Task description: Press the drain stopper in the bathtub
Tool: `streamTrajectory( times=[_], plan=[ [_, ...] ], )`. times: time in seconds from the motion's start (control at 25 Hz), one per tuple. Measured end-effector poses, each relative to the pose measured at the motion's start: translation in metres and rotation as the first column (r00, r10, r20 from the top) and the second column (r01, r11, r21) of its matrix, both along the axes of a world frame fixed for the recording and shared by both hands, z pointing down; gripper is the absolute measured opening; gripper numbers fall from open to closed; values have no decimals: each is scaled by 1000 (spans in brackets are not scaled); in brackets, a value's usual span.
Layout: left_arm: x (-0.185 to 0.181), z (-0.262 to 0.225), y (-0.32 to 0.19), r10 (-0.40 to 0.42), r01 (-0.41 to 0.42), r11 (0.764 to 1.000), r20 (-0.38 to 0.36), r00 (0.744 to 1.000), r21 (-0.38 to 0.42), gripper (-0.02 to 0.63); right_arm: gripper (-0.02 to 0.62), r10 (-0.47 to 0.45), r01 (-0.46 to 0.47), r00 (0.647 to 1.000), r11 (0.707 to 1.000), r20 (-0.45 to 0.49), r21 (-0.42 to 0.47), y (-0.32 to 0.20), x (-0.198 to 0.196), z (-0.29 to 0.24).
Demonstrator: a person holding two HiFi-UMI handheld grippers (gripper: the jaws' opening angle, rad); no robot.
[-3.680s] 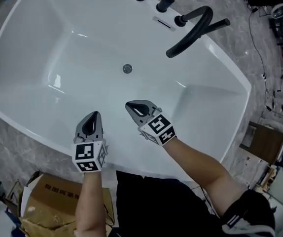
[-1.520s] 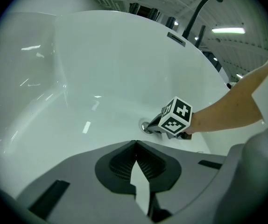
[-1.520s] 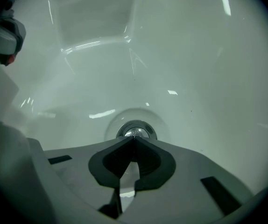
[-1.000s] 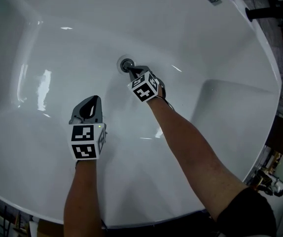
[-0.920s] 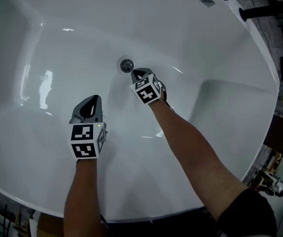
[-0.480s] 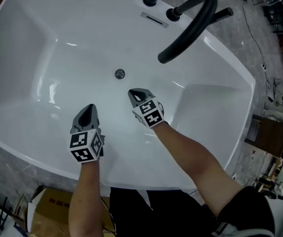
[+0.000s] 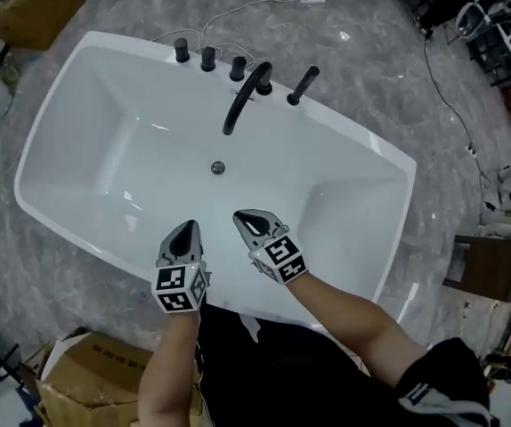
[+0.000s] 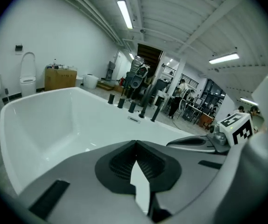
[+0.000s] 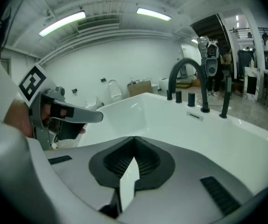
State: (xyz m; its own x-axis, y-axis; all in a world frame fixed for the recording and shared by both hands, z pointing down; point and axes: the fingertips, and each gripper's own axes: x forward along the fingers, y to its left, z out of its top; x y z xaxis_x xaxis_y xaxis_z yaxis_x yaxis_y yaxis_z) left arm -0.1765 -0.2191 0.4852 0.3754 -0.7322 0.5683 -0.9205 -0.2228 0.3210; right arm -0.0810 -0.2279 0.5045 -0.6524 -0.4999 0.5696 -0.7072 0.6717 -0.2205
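Observation:
The white bathtub (image 7: 86, 123) fills the middle of the head view, and its small round metal drain stopper (image 7: 218, 167) sits on the tub floor below the black faucet (image 7: 242, 100). Both grippers hover over the near rim, well short of the stopper. My left gripper (image 7: 185, 228) is shut with nothing in it, as the left gripper view (image 8: 135, 143) also shows. My right gripper (image 7: 245, 217) is shut and empty too, its tips meeting in the right gripper view (image 9: 134, 139). The stopper is hidden in both gripper views.
Black knobs (image 7: 209, 58) and a hand-shower handle (image 7: 302, 85) line the tub's far rim. A cardboard box (image 7: 86, 381) lies by the person's feet and another (image 7: 33, 7) at the far left. A brown stool (image 7: 487, 265) and cables are on the marble floor at right.
One second ago my right gripper was at the drain stopper; it has drawn back to the near rim. The head view has risen, so the whole tub shows. The left gripper also drew back.

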Motion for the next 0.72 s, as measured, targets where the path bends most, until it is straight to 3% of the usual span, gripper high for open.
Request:
streamTrajectory(
  times=[0.4, 0.72],
  plan=[
    [63, -142, 109, -79, 77, 990, 19, 997, 115, 9, 12, -98, 81, 988, 987, 123, 137, 125, 69, -160],
    [98, -234, 198, -111, 97, 973, 58, 992, 209, 9, 12, -167, 120, 969, 962, 182, 245, 203, 115, -253]
  ],
)
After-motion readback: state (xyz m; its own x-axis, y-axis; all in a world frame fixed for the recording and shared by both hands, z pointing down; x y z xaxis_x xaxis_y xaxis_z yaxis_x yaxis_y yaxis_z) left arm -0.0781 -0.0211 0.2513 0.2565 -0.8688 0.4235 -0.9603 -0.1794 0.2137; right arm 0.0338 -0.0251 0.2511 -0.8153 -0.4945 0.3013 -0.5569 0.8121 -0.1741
